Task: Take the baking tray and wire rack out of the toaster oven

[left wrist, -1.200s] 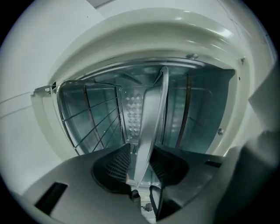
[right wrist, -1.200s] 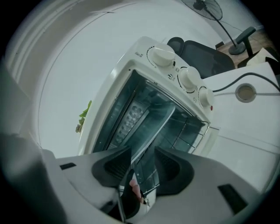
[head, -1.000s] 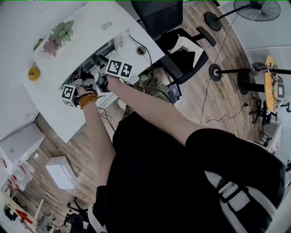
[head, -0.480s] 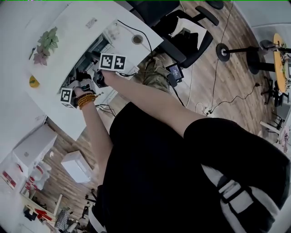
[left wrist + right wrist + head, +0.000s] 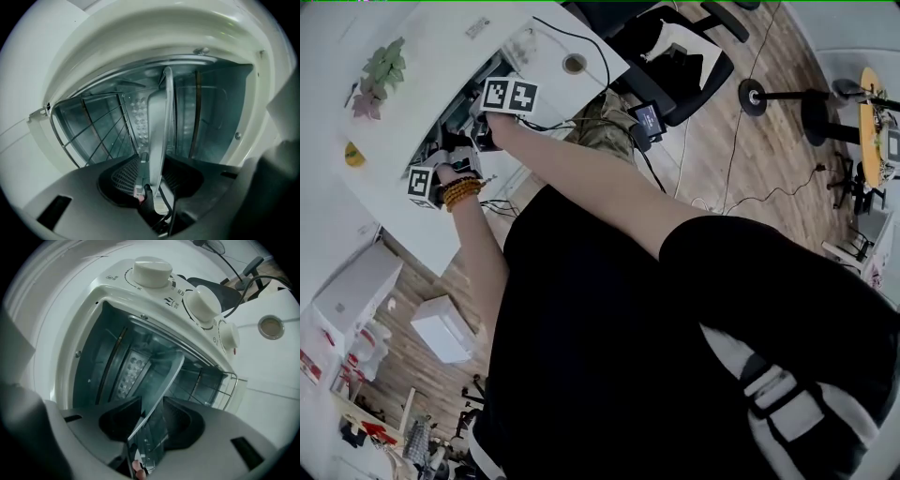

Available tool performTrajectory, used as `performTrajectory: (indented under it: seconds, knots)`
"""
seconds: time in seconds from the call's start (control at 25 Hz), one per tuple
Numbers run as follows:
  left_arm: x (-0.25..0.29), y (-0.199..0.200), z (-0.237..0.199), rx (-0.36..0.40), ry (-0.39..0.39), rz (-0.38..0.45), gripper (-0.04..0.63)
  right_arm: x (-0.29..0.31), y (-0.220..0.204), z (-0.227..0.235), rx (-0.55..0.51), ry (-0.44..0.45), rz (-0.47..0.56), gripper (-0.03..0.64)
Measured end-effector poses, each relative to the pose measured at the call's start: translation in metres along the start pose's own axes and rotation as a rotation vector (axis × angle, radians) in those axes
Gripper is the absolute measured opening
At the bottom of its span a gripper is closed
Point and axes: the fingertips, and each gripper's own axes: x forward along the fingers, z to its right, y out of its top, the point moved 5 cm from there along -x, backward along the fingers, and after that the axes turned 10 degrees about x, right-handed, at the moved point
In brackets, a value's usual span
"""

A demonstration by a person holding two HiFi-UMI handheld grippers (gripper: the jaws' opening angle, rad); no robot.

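**Head view.** Compared with a second ago, the white table (image 5: 422,37), the oven (image 5: 461,94) and both tools sit further toward the upper left of the frame. The plant (image 5: 380,70) lies nearer the left edge. The left gripper (image 5: 441,164) and right gripper (image 5: 490,120) each bear a cube (image 5: 509,94) of black-and-white square markers. Both reach into the oven's open front. A beaded bracelet (image 5: 461,192) rings the left wrist.

**Left gripper view.** The tray (image 5: 157,126), thin smooth grey metal with a rolled rim, stands edge-on between the jaws at centre and runs into the oven. The jaws have just been opening. A gap shows beside the ribbed left-hand pad, so they do not clamp the tray. The rack (image 5: 93,133), made of thin wire rods, sits in the oven at centre left.

**Right gripper view.** The jaws have just been closing and now pinch the tray's rim at lower centre. Three round cream knobs (image 5: 151,272) line the oven's glossy white face along the top. The print round them is too small to read. The rack shows at centre right.
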Motion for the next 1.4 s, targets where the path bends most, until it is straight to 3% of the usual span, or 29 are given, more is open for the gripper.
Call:
performTrajectory:
  seconds: [0.56, 0.76, 1.4]
  knots:
    - [0.001, -0.003, 0.007, 0.023, -0.018, -0.001, 0.147, 0.012, 0.008, -0.001, -0.017, -0.024, -0.021, 0.150]
    - [0.003, 0.000, 0.012, 0.056, -0.037, -0.020, 0.092, 0.015, 0.009, -0.001, -0.015, -0.039, 0.009, 0.144]
    - [0.000, -0.001, 0.013, 0.072, -0.066, -0.035, 0.092, 0.010, 0.009, -0.002, -0.037, -0.033, 0.000, 0.143]
